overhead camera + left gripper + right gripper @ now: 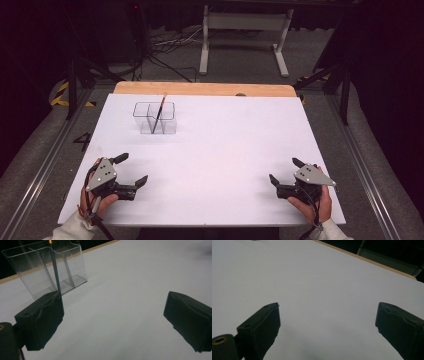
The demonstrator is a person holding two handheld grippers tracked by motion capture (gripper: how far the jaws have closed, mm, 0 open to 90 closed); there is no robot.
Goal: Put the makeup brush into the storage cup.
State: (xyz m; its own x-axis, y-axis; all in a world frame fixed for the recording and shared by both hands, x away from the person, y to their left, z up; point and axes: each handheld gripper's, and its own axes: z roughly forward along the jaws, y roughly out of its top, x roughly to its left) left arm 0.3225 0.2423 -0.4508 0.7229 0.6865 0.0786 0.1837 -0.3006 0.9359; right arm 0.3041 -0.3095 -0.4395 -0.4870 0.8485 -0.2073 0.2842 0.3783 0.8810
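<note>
At the near left, the left gripper (133, 170) rests on the white table (225, 145), jaws wide and empty. Far left of centre stands a clear plastic organizer (155, 118) with a pencil (159, 112) leaning inside. At the near right, the right gripper (285, 170) gapes wide, empty.

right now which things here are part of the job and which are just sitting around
Part of the job:
clear holder, standing on the white table
paintbrush, leaning upright in it
left tongs, open
right tongs, open

Sitting around:
white stand on the floor beyond the table
cables on the floor
</note>
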